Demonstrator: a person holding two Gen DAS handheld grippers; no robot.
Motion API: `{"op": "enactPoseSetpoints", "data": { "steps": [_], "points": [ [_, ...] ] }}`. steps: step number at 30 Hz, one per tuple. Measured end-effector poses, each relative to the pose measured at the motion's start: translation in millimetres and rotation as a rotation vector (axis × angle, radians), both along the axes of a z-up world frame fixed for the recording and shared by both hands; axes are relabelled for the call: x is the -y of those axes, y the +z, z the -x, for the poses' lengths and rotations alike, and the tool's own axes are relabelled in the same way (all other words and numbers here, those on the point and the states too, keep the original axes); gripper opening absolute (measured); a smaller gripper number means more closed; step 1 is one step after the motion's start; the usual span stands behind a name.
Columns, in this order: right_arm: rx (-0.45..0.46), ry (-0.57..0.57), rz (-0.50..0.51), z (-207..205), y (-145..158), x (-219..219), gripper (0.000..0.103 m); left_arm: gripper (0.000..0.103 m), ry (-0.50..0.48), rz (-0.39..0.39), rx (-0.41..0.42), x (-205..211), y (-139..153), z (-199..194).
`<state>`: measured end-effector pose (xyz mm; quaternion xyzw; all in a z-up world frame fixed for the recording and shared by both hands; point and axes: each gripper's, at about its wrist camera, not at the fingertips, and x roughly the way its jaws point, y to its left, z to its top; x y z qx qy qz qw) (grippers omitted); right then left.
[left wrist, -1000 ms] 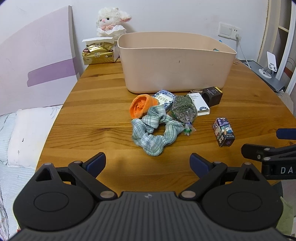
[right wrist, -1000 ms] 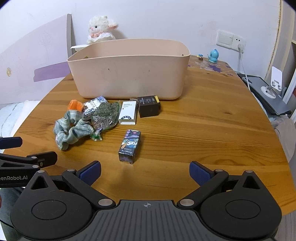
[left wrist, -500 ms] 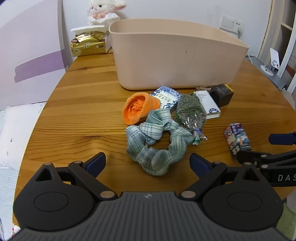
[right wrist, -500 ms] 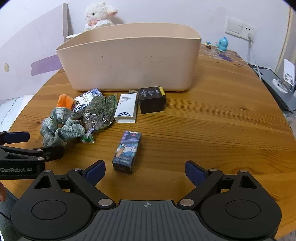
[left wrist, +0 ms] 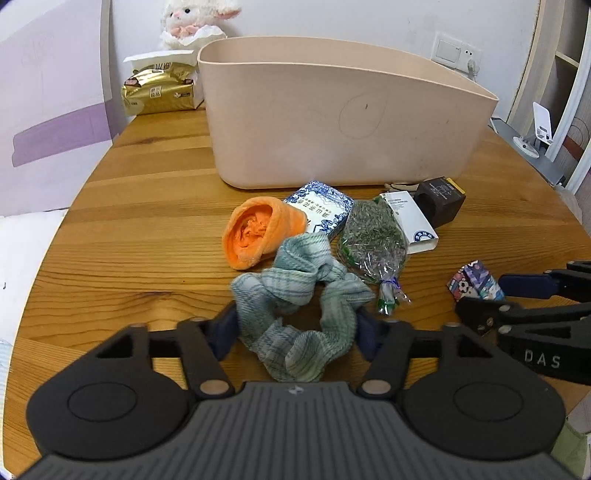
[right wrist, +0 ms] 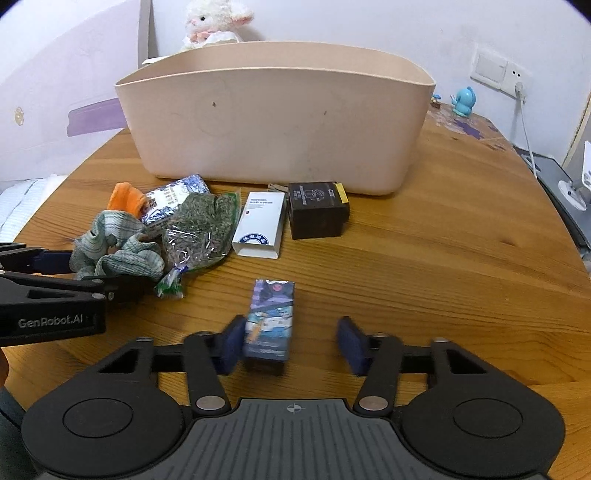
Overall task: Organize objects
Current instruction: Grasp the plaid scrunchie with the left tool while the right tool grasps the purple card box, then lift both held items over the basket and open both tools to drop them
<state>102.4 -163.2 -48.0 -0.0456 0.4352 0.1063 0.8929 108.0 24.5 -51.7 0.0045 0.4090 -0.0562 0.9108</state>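
A green checked cloth (left wrist: 295,314) lies bunched on the wooden table (left wrist: 147,221). My left gripper (left wrist: 295,330) straddles it, with both pads against its sides. A small colourful box (right wrist: 271,317) lies between the pads of my right gripper (right wrist: 290,347). The box touches the left pad and a gap stays on its right, so that gripper is open. Behind them lie an orange cloth (left wrist: 255,229), a blue-white packet (left wrist: 321,206), a bag of dried herbs (left wrist: 373,236), a white box (left wrist: 410,218) and a black box (left wrist: 439,201). A beige bin (left wrist: 332,129) stands at the back.
A gold tissue pack (left wrist: 159,92) and a plush lamb (left wrist: 192,22) sit behind the bin on the left. A blue figurine (right wrist: 463,101) stands at the far right corner. The round table edge curves close on both sides, with a bed (left wrist: 22,258) on the left.
Both grippers moved forward and down onto the table. The left jaws narrowed around the checked cloth, and the right jaws narrowed around the colourful box.
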Motion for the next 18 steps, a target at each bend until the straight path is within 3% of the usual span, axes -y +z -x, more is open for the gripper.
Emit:
{"op": "enactPoseSetpoints", "data": {
  "steps": [2, 5, 11, 18],
  "points": [
    [0.000, -0.003, -0.007, 2.3, 1.3, 2.2, 0.020, 0.041, -0.002, -0.008, 0.005, 0.6, 0.9, 3.2],
    [-0.005, -0.011, -0.030, 7.1, 3.8, 6.7, 0.022, 0.030, 0.000, -0.022, 0.012, 2.1, 2.4, 9.7],
    [0.044, -0.037, -0.054, 19.4, 21.3, 19.4, 0.022, 0.025, 0.019, 0.001, 0.022, -2.1, 12.2, 26.4],
    [0.154, -0.070, -0.058, 20.5, 62.0, 38.4, 0.022, 0.025, 0.027, -0.002, 0.107, -3.8, 42.4, 39.2]
  ]
}}
